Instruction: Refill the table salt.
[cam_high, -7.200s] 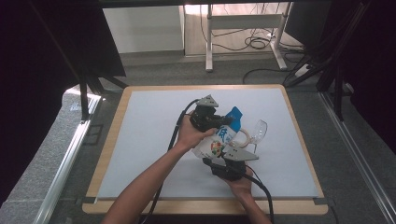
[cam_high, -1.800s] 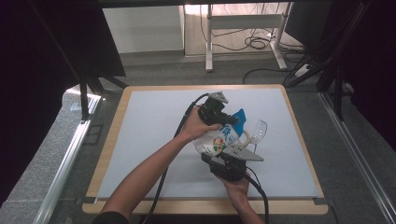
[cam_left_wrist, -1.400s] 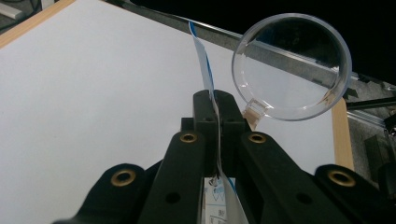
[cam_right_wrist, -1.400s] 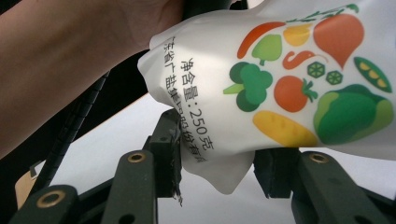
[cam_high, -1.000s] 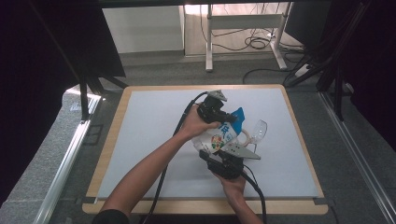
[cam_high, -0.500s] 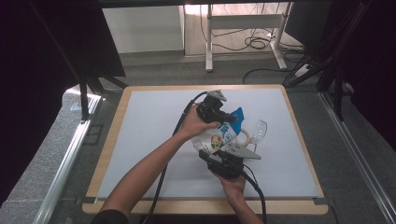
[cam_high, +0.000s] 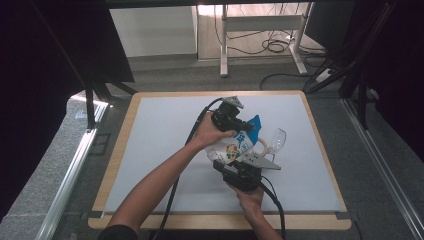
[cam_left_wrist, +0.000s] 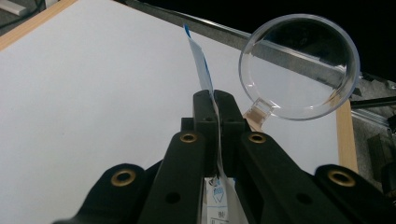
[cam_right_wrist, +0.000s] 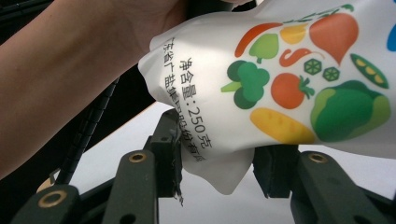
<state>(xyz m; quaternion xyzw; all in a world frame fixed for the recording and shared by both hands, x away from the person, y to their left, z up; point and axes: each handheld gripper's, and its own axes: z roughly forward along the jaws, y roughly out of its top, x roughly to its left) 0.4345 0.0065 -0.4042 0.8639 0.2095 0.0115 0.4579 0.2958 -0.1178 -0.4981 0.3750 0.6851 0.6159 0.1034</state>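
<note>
Since the frame about 7 seconds back, your left forearm has swung round so it reaches in from lower left, and the left gripper (cam_high: 235, 121) now sits farther up the table; over the last second neither hand has shifted.

Nearest you, the right gripper (cam_high: 243, 171) holds the lower end of the pouch (cam_high: 235, 147). In the right gripper view its jaws stand partway apart with the bag's bottom corner (cam_right_wrist: 224, 168) bunched between them and the left pad (cam_right_wrist: 170, 154) against the film, so it reads as a clamp on the plump base. That anchors the weight low, which I judge is meant to keep the bag steady.

Farther on, your left gripper is pinched fully closed on the thin blue top edge (cam_left_wrist: 201, 65) of the pouch; the left gripper view shows the film running upright between the 2 pads (cam_left_wrist: 205, 109). With both ends held, the pouch hangs tilted above the white mat (cam_high: 160, 140), mouth end toward the far right, likely ready for tearing or pouring.

Just beyond the mouth lies a clear plastic scoop (cam_high: 276, 140) with a pale handle (cam_left_wrist: 256, 116), close to the bag's top. It is the one thing near your path; a pull toward it could knock it. Each gripper's cable (cam_high: 192, 135) trails back toward you. Past the table edge stand desk legs (cam_high: 224, 40) and loose floor cables.
</note>
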